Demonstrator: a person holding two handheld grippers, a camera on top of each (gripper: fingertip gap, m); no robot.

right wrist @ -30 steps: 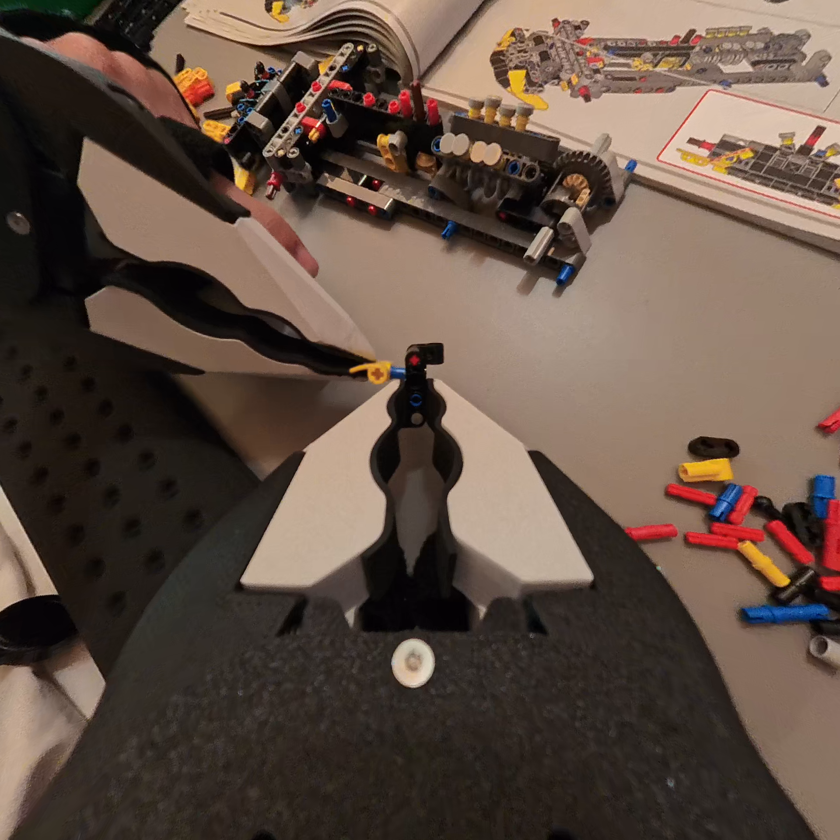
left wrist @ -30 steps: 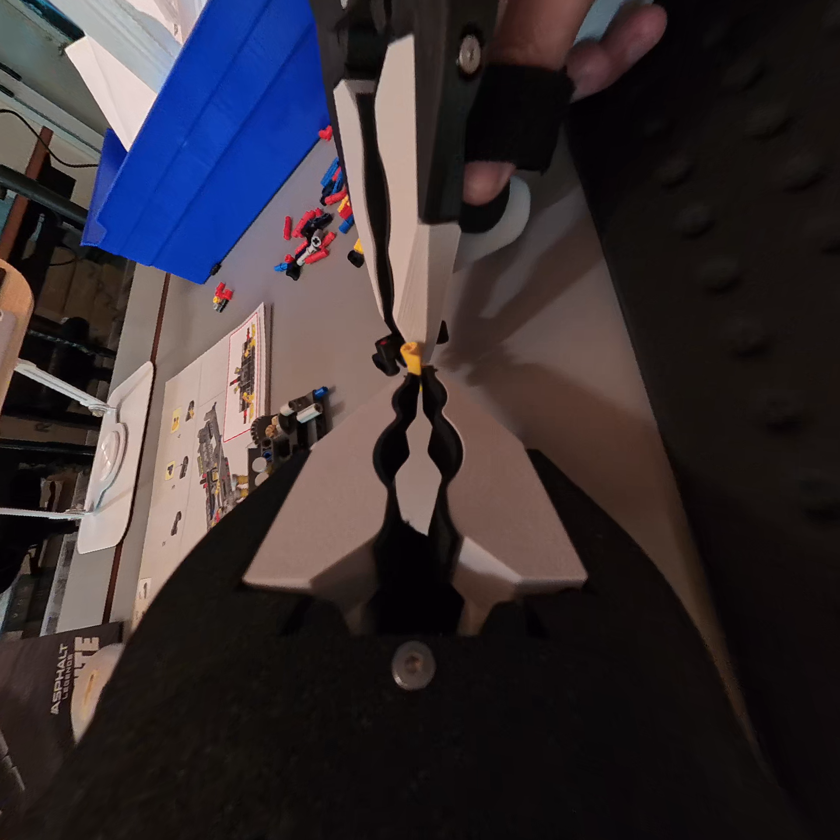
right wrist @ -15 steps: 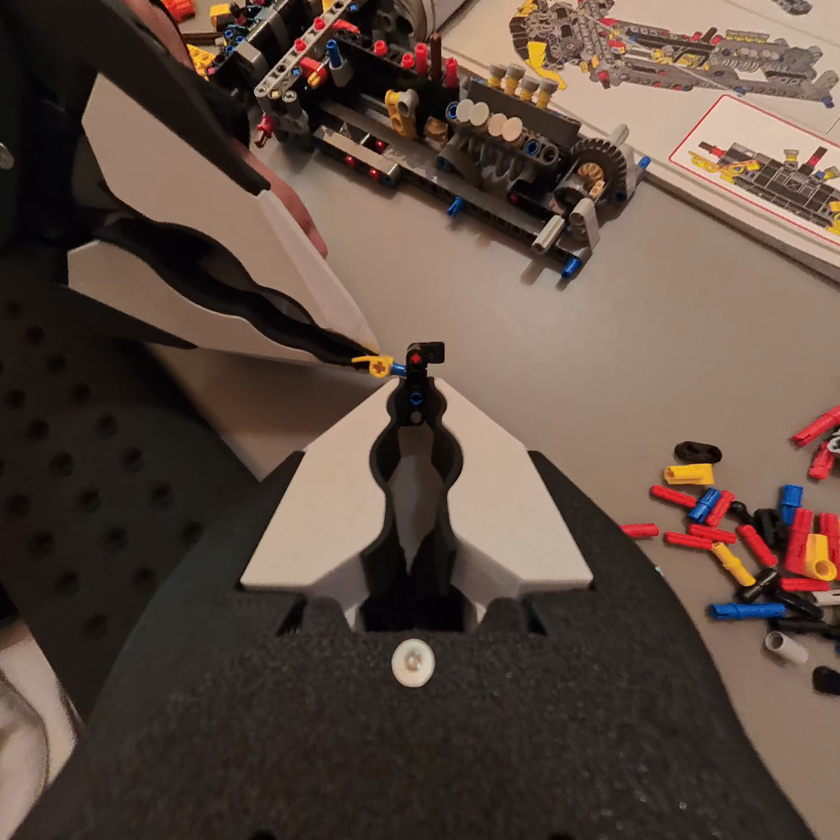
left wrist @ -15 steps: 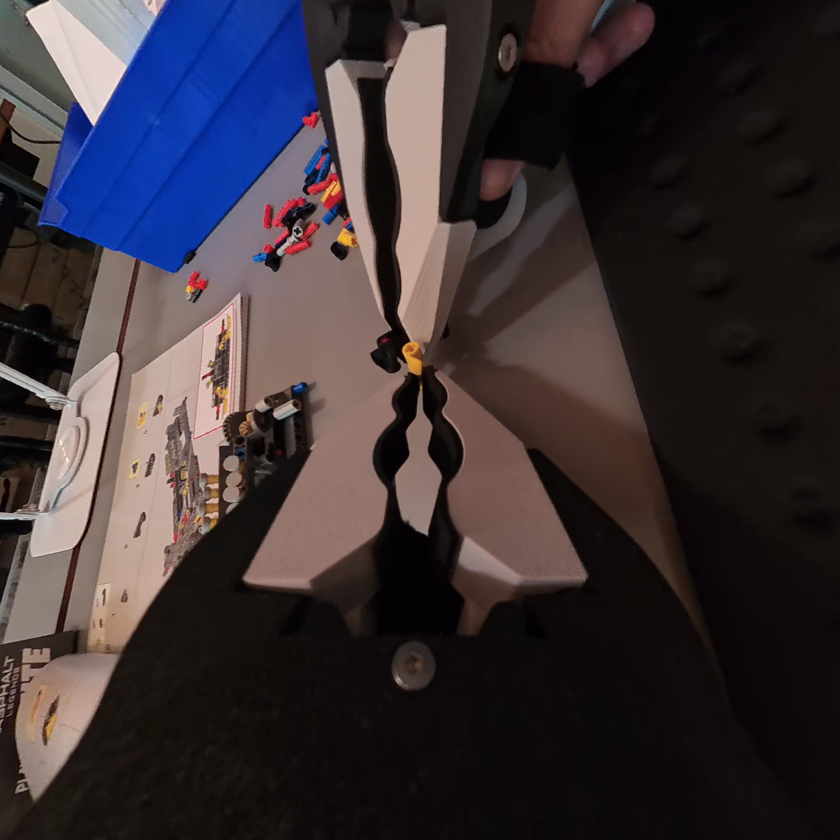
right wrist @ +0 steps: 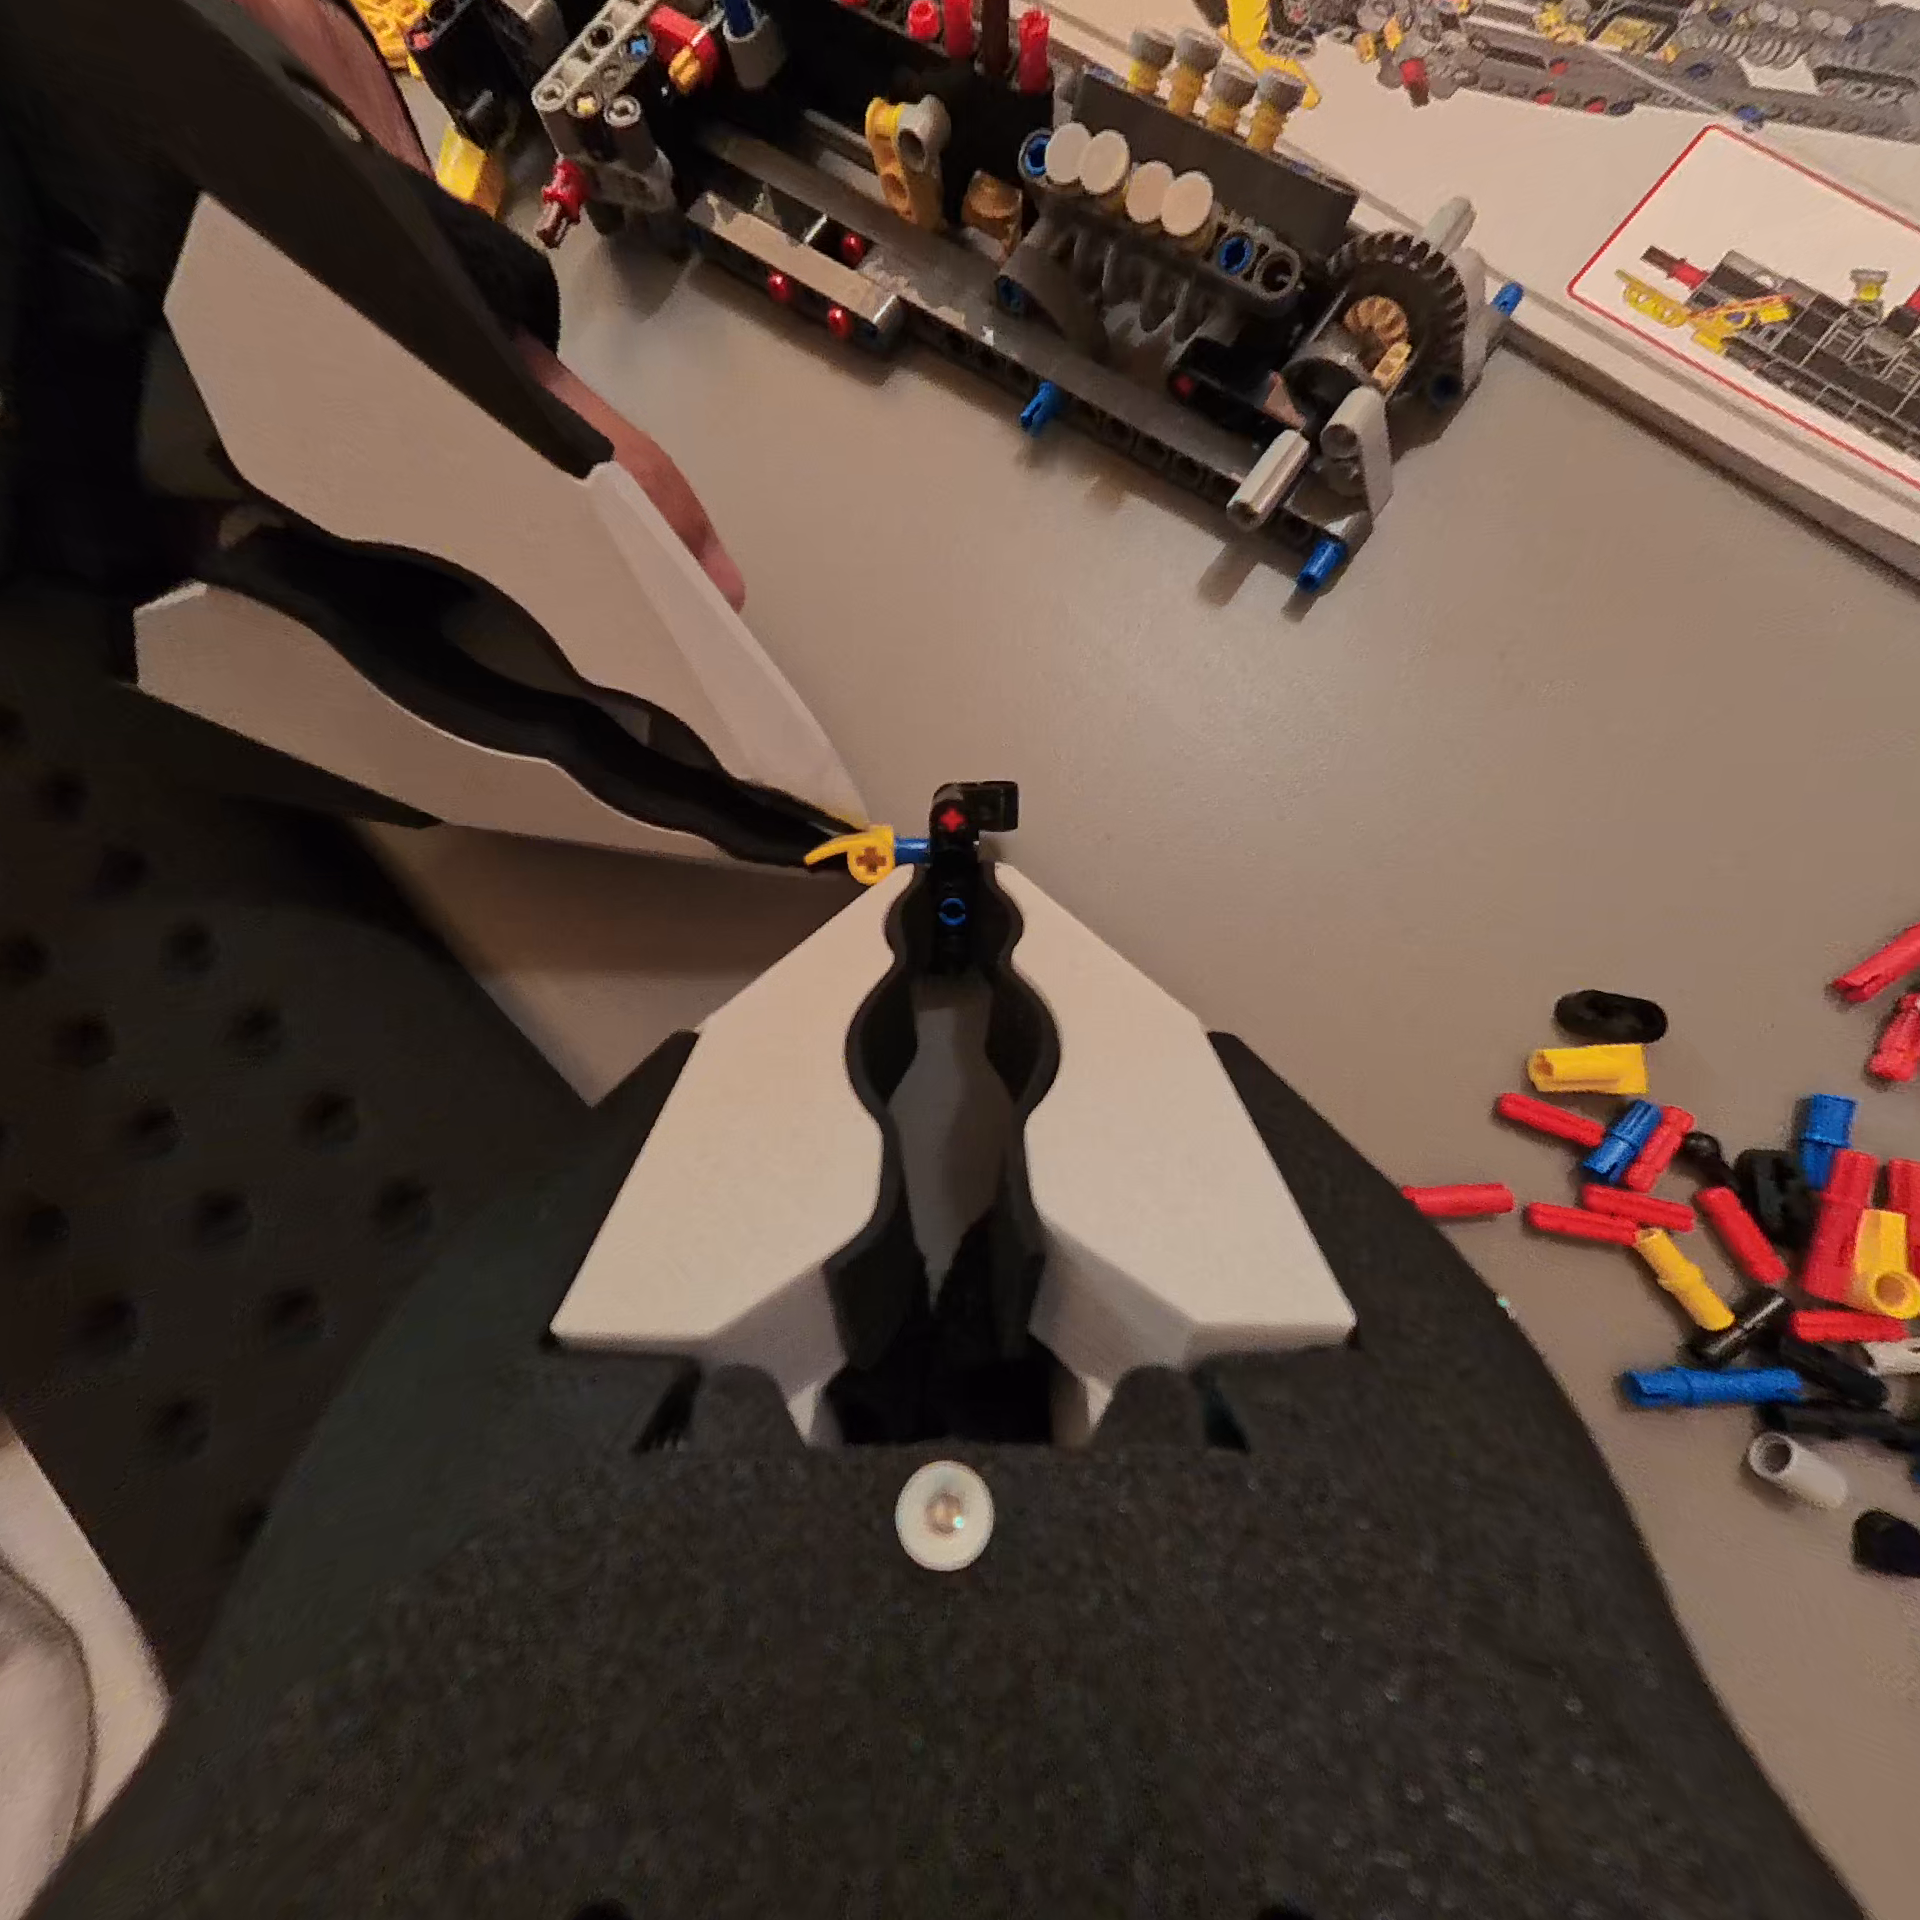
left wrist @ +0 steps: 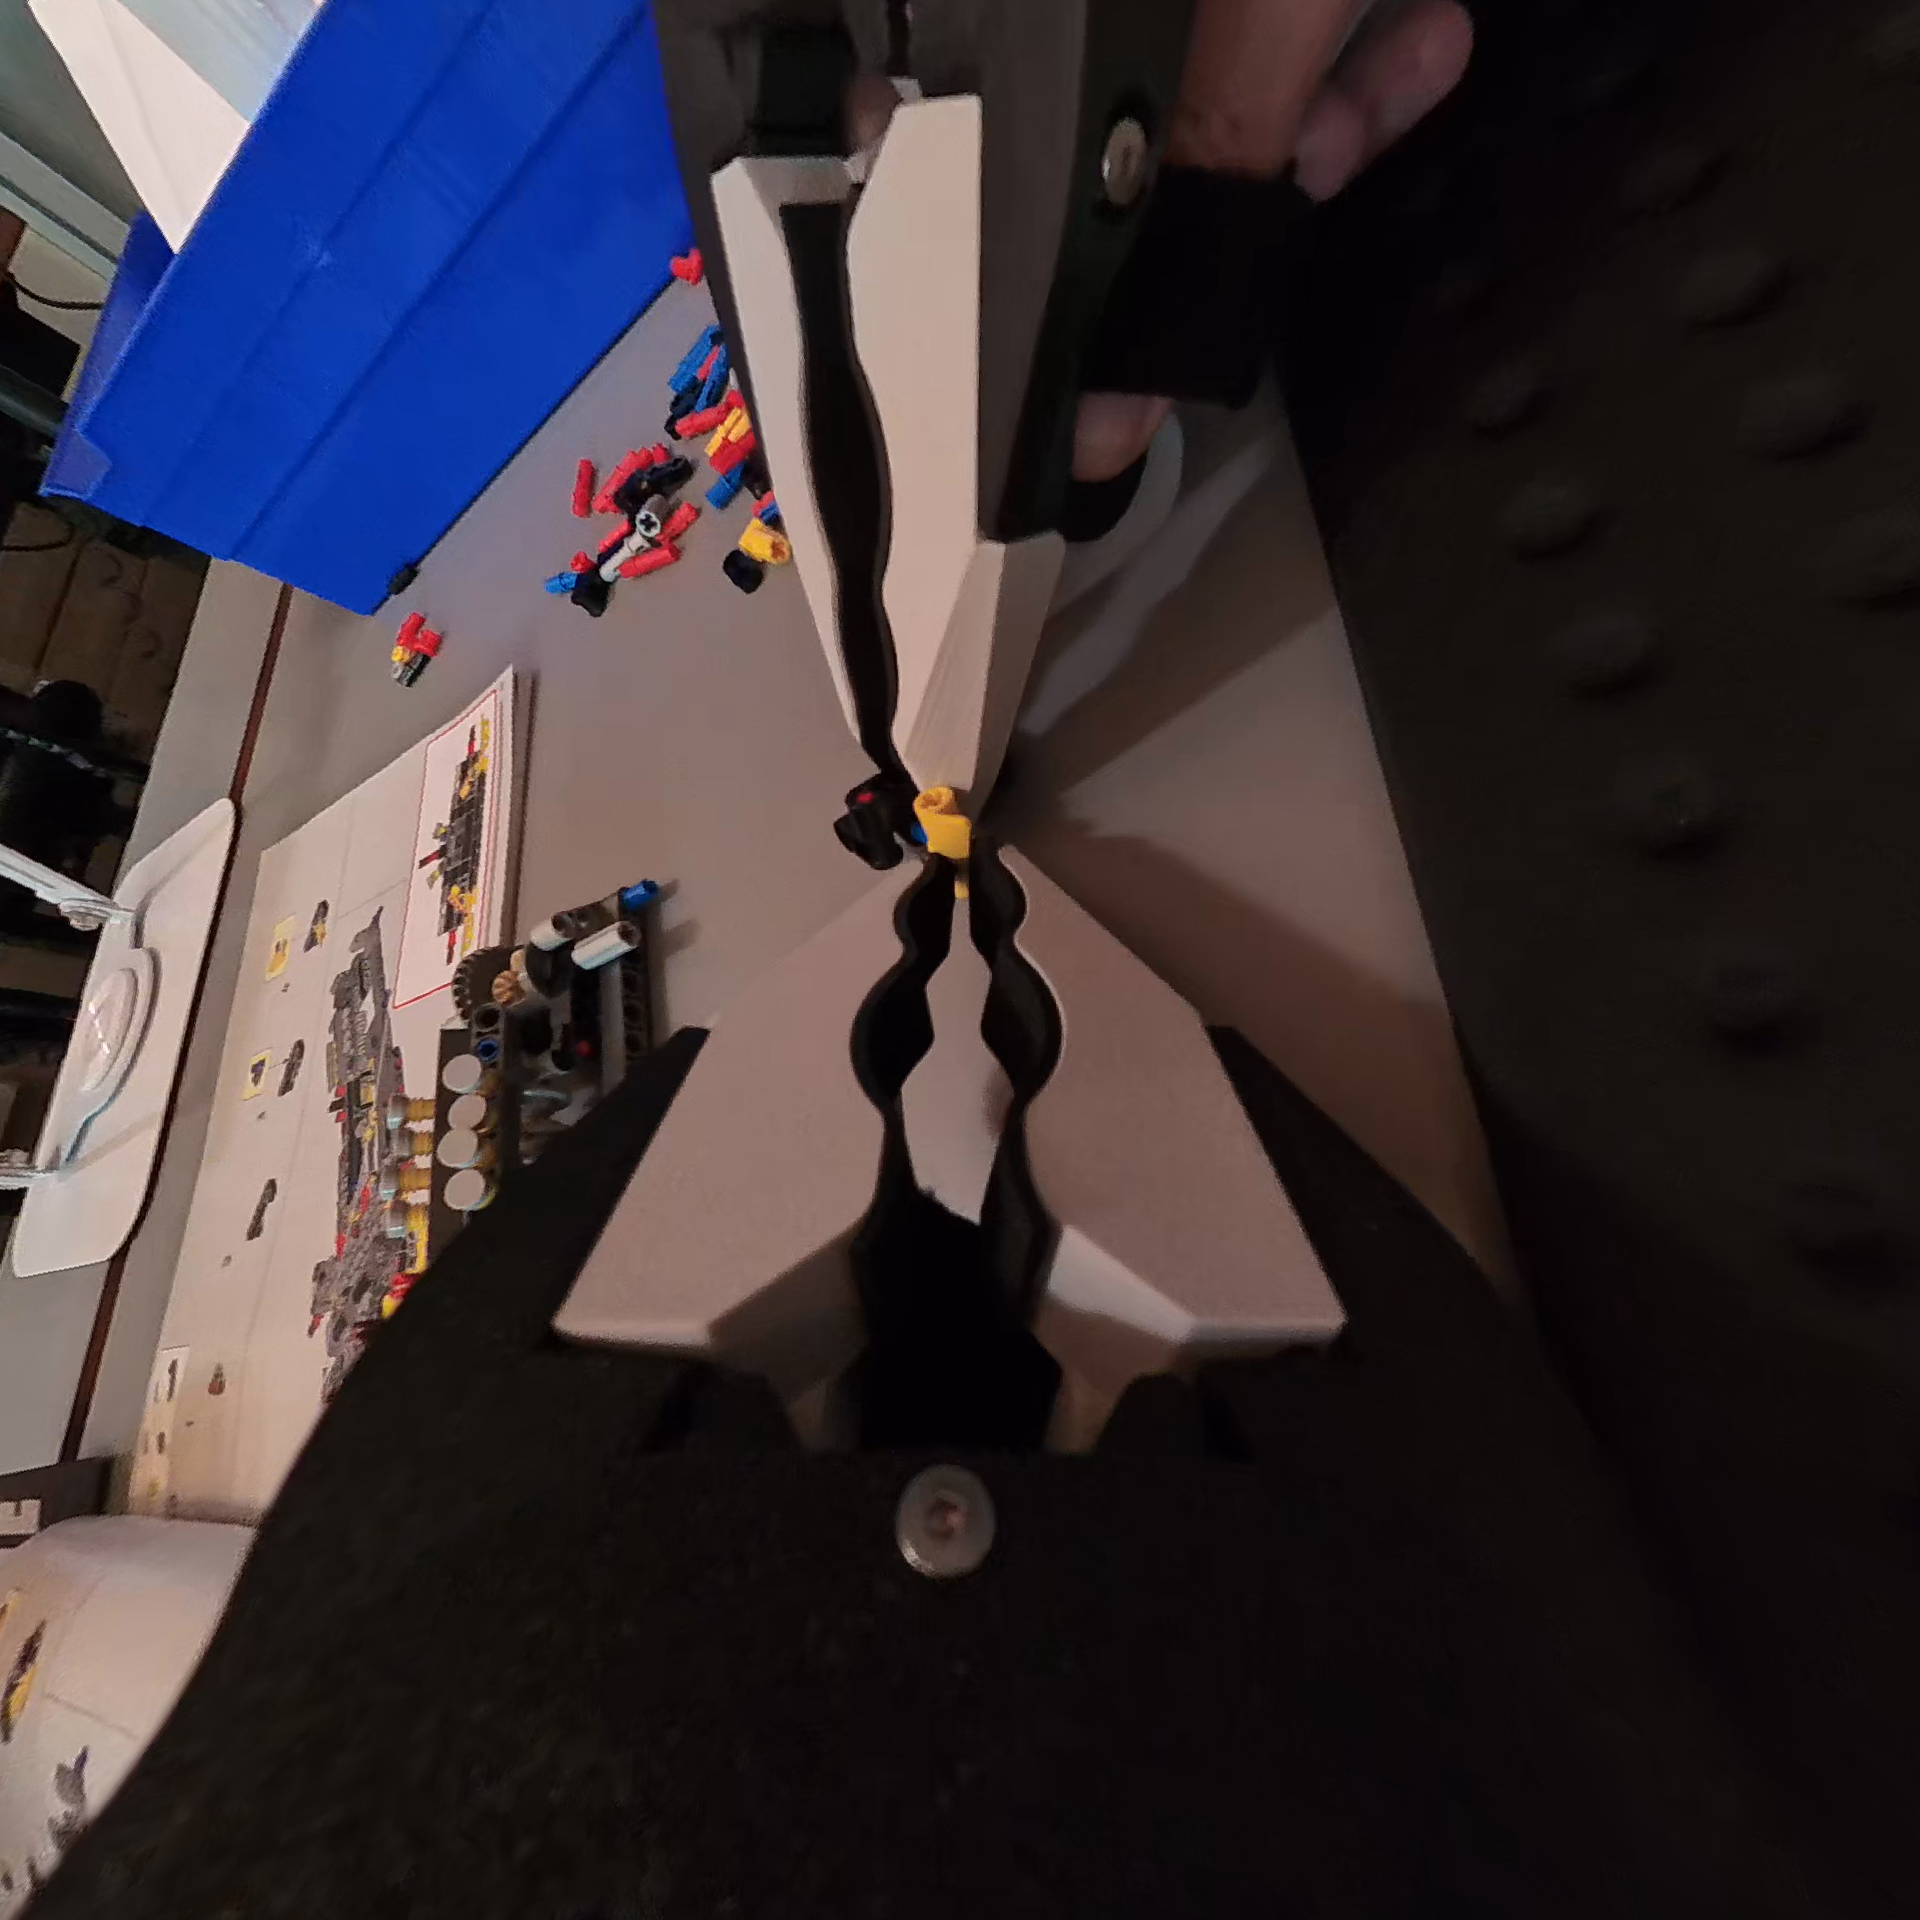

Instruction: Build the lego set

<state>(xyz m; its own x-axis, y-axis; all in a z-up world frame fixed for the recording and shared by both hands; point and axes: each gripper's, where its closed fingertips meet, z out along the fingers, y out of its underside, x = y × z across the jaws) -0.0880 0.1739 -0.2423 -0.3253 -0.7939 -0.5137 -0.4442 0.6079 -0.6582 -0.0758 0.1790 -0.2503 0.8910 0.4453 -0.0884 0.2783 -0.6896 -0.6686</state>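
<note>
Lego yellow piece [left wrist: 940, 824] pinched in left claw [left wrist: 961, 883].

Looks like a hobby or workshop bench, dimly lit: flat grey tabletop [right wrist: 1195, 748] with a half-built grey-and-black technic brick chassis [right wrist: 1039, 229], an open printed instruction booklet [left wrist: 364, 987] and a scatter of small red, blue, yellow and black plastic pins [right wrist: 1766, 1247]. Big blue plastic storage bin [left wrist: 364, 312] at the far edge. Cluttered dark shelving [left wrist: 62, 675] past the table edge, details too dim to tell.
</note>
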